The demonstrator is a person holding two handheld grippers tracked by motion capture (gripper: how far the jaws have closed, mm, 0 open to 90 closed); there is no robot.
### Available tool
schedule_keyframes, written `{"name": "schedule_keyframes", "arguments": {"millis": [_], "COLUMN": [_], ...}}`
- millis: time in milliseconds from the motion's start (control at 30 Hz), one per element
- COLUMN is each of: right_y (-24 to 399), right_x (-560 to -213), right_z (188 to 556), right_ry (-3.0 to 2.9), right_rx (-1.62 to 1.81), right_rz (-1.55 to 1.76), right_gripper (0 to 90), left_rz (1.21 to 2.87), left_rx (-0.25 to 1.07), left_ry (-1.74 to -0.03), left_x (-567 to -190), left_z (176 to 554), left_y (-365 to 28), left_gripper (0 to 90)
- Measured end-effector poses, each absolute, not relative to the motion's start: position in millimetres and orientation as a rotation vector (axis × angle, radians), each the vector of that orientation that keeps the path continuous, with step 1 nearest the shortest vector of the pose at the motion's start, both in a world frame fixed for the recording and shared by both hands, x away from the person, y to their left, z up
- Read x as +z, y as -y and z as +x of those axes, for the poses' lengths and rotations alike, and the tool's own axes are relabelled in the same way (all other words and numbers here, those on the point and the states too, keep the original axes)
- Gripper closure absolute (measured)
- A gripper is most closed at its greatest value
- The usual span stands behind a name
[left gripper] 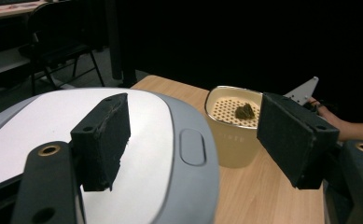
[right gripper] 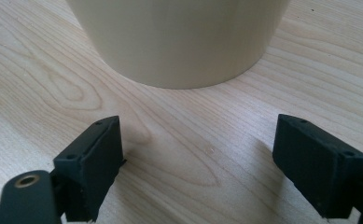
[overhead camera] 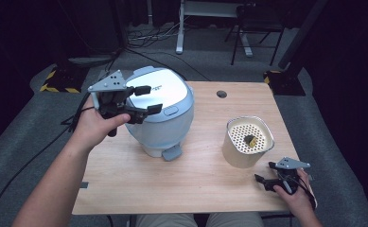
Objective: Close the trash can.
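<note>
A white and pale-blue rice cooker (overhead camera: 165,111) stands with its lid down on the left half of the wooden table (overhead camera: 172,184). My left gripper (overhead camera: 149,99) hovers open just over the lid (left gripper: 30,126), nothing between its jaws; the lid's latch button (left gripper: 192,147) lies ahead of it. A cream pot (overhead camera: 248,142) with a perforated insert holds a small dark lump (overhead camera: 251,140) at the right. My right gripper (overhead camera: 265,171) rests low on the table, open, its jaws pointing at the pot's wall (right gripper: 179,42) a short way off.
A round cable hole (overhead camera: 222,93) sits near the table's far edge. Beyond the table are a desk leg (overhead camera: 180,28), a chair (overhead camera: 257,33), floor cables and two yellow-and-black stand bases (overhead camera: 58,80). Bare wood lies between cooker and pot.
</note>
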State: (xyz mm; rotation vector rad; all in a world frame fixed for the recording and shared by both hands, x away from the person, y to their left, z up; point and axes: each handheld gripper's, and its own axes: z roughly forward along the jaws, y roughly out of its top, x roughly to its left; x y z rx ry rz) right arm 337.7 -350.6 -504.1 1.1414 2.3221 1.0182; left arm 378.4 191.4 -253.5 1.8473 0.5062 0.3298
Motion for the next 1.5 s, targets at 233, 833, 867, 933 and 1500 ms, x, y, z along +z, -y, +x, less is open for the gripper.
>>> {"name": "schedule_keyframes", "arguments": {"millis": [233, 833, 867, 933, 1500], "right_y": [351, 351, 351, 351, 351], "right_x": [-504, -504, -504, -504, -504], "right_z": [338, 338, 338, 338, 338], "right_ry": [-2.322, -2.324, -2.324, -2.326, -2.327], "right_rx": [1.018, 1.020, 1.020, 1.023, 1.021], "right_rz": [1.141, 1.143, 1.143, 1.143, 1.140], "right_gripper": [16.1, 16.1, 16.1, 16.1, 16.0], "left_rz": [1.848, 1.870, 1.877, 1.881, 1.875], "left_rx": [0.324, 0.382, 0.377, 0.368, 0.269], "left_ry": [-0.464, -0.600, -0.609, -0.625, -0.847], "left_x": [-263, -334, -340, -353, -463], "left_z": [344, 294, 293, 293, 303], "left_y": [-200, -214, -214, -214, -209], "left_gripper": [25.8, 26.0, 26.0, 26.0, 25.9]}}
